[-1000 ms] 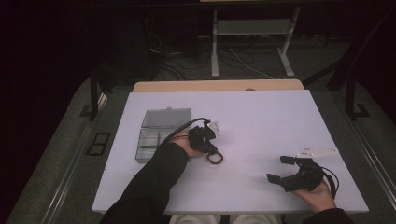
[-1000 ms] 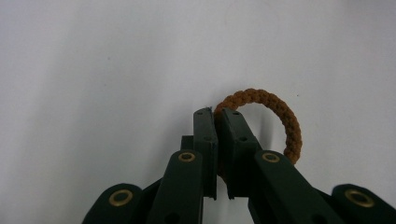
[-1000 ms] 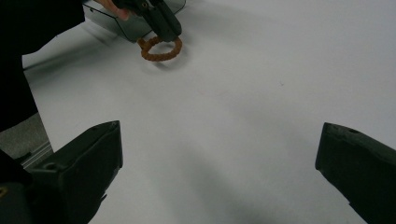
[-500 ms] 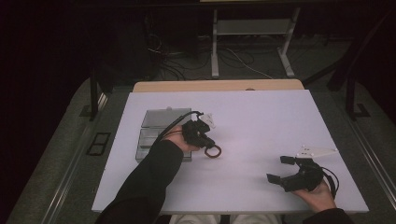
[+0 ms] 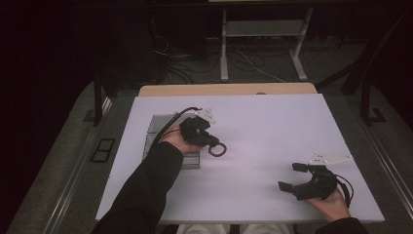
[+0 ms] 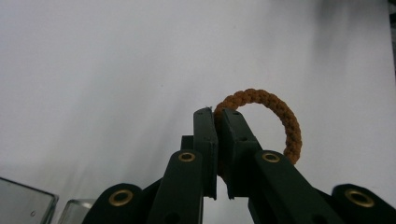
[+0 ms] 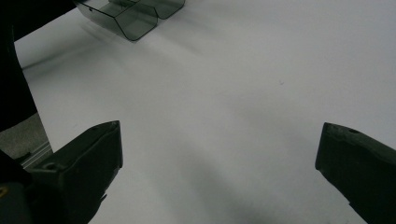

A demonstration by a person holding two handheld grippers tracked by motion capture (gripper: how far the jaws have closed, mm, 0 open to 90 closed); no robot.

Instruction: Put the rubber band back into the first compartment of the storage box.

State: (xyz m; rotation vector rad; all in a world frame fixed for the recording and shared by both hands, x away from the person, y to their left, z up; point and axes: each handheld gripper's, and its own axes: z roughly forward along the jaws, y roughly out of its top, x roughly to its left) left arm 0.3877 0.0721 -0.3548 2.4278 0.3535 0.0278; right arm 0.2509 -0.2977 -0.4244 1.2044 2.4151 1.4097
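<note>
- Tabletop: white, mostly bare, so we have free room on both sides to work.
- Clear compartment box: sits at the left part of the tabletop, just behind and under our left forearm. Its smoky walls also show in the right gripper view. We judge it is the likely destination, since the left hand works right beside it; contents cannot be made out.
- Right gripper: parked near the front right corner, well apart from the box and the ring. Its fingers stand wide with nothing between them, only bare tabletop. We read this as idle, kept out of the left hand's path.
- Left gripper: just right of the box, fingers squeezed nearly together on the ring's near edge. An edge pinch makes sense: the rest of the loop stays free and visible.
- Brown braided ring: clamped at one spot, loop sticking out past the fingertips, just beside the box. We cannot tell if it touches the tabletop or hangs slightly above.
</note>
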